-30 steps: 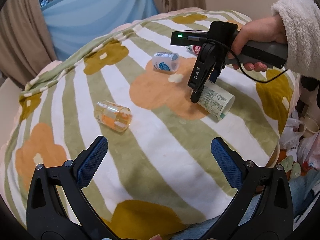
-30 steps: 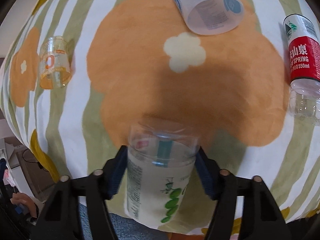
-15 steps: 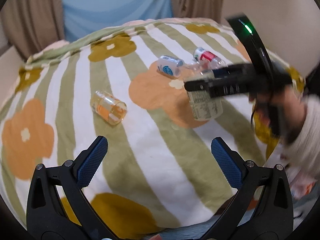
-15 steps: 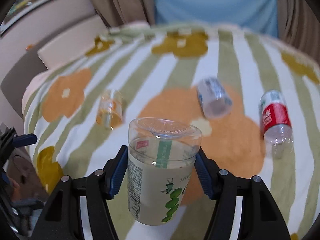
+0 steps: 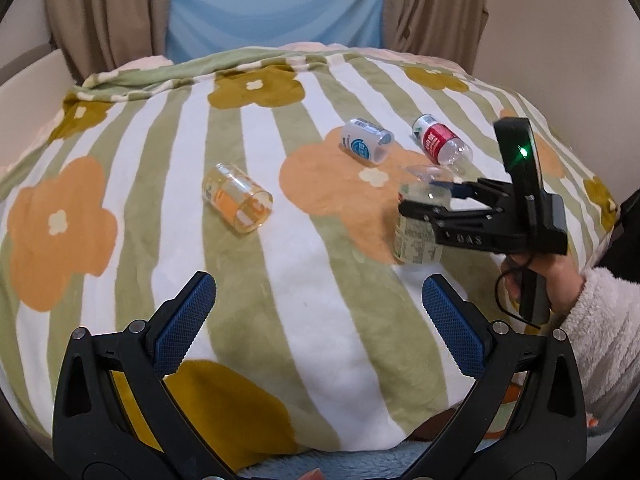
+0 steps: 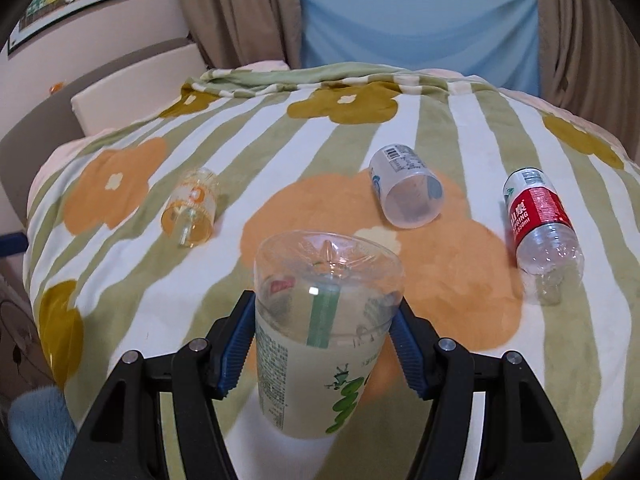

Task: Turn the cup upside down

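Note:
A clear plastic cup with a pale green label (image 6: 320, 336) is held upside down, its closed base up and its mouth down, just above or on the blanket. My right gripper (image 6: 324, 340) is shut on its sides. In the left wrist view the same cup (image 5: 418, 228) sits in the right gripper (image 5: 424, 204) at the right. My left gripper (image 5: 318, 316) is open and empty, low at the near edge of the bed.
Lying on the striped flower blanket (image 5: 280, 280) are a yellow clear jar (image 5: 238, 204), a white cup with blue print (image 5: 366, 145) and a red-labelled water bottle (image 5: 440, 145). Curtains and a blue cloth (image 6: 416, 16) hang behind.
My right gripper has turned the cup from lying on its side to base-up and brought it down to the blanket. The left gripper stayed open and shifted slightly.

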Demonstrator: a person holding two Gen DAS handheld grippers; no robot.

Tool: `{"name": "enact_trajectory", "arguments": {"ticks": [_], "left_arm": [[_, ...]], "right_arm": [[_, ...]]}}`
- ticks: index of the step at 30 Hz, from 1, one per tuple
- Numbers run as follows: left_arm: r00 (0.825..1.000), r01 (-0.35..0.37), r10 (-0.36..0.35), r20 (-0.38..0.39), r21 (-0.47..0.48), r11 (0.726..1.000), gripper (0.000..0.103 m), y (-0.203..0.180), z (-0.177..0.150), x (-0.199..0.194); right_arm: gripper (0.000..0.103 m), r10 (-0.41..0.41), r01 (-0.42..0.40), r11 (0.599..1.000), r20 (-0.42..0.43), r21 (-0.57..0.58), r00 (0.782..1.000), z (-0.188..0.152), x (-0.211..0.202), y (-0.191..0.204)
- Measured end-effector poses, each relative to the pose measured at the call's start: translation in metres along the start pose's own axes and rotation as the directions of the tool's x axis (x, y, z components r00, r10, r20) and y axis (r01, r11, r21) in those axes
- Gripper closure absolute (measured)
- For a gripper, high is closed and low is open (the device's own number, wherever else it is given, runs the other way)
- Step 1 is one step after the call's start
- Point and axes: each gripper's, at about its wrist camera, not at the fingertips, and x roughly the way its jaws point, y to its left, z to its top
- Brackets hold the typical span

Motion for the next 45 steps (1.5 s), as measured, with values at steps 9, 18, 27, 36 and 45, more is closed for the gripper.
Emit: {"name": "enact_trajectory", "arguments": {"ticks": [9, 18, 27, 36, 45], "left_arm": [[1.0, -0.016, 0.016, 0.01, -0.013, 1.0, 0.0, -0.005, 0.001, -0.003], [0.999, -0.035, 0.035, 0.024, -0.005, 0.999, 0.0, -0.01, 0.005, -0.007], [0.999, -0.036, 0.036, 0.026, -0.008, 0.999, 0.0, -0.013, 0.007, -0.007], [0.995, -0.059, 0.061, 0.078, -0.03, 0.998, 0.0, -0.023, 0.013, -0.029], [0.945, -0.124, 0.145, 0.294, -0.09, 0.988, 0.0, -0.054, 0.034, -0.092]], "right_arm": [[0.043, -0.002, -0.004, 0.997, -0.081, -0.077, 0.997, -0.024, -0.004, 0.016], [0.037, 0.007, -0.007, 1.0, -0.075, 0.007, 0.997, -0.026, -0.004, 0.008], [0.0, 0.036, -0.035, 0.998, -0.032, 0.056, 0.999, -0.032, -0.012, 0.005], [0.0, 0.012, -0.02, 0.993, 0.076, 0.113, 0.997, -0.028, -0.07, -0.003], [0.0, -0.138, 0.086, 0.986, 0.395, 0.145, 0.908, 0.007, -0.212, 0.01]]}}
